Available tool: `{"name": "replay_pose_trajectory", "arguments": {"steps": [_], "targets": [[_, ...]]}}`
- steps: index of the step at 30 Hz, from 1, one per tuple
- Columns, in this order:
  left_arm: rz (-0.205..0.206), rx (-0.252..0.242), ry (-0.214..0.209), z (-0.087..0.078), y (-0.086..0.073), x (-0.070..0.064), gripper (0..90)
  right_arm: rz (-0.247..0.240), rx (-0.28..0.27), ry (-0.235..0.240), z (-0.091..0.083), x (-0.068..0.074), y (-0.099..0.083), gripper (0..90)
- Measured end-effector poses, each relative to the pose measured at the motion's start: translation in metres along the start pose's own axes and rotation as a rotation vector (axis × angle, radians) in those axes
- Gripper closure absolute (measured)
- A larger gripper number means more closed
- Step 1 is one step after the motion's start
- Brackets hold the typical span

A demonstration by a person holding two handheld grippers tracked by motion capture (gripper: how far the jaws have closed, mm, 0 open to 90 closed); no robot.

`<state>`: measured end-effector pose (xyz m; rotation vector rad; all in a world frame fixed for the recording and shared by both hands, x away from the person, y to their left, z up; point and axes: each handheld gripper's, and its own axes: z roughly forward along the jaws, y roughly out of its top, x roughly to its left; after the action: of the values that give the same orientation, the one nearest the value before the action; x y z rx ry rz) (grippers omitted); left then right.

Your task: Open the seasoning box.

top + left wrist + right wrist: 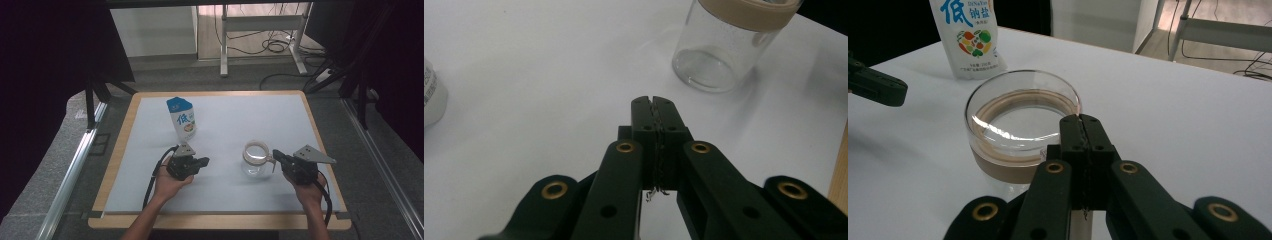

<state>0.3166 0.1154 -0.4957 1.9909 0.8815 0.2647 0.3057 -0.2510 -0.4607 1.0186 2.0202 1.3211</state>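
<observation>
Right gripper [1081, 120] jaws pressed together, tip at glass jar [1020, 132] rim. Left gripper [654, 101] also closed, empty, idle. Salt pouch [182, 118] upright, untouched; jar empty. Pour not started.

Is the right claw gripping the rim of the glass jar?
Yes, in the right gripper view the right claw is shut on the rim of the glass jar, on its near side.

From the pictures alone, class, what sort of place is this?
Probably a lab or recording workspace, not a kitchen: a white-covered table with only a salt pouch and glass jar, black curtains around it, and loose cables on the floor behind.
</observation>
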Motion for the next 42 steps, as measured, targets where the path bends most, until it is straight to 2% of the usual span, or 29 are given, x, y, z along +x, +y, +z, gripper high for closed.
{"name": "replay_pose_trajectory", "arguments": {"steps": [14,28,35,42], "targets": [[0.005,0.000,-0.023,0.008,0.008,-0.005,89.5,0.005,-0.005,0.003,-0.001,0.000,-0.003,89.9],[0.076,0.012,-0.072,0.045,0.043,-0.029,89.9,0.007,-0.006,0.008,-0.002,0.000,-0.003,89.9],[0.089,0.007,-0.081,0.055,0.056,-0.034,90.0,0.008,-0.006,0.010,-0.002,-0.001,-0.004,89.9],[0.092,0.006,-0.107,0.062,0.065,-0.037,90.0,0.007,-0.008,0.011,-0.002,-0.001,-0.004,89.9]]}}
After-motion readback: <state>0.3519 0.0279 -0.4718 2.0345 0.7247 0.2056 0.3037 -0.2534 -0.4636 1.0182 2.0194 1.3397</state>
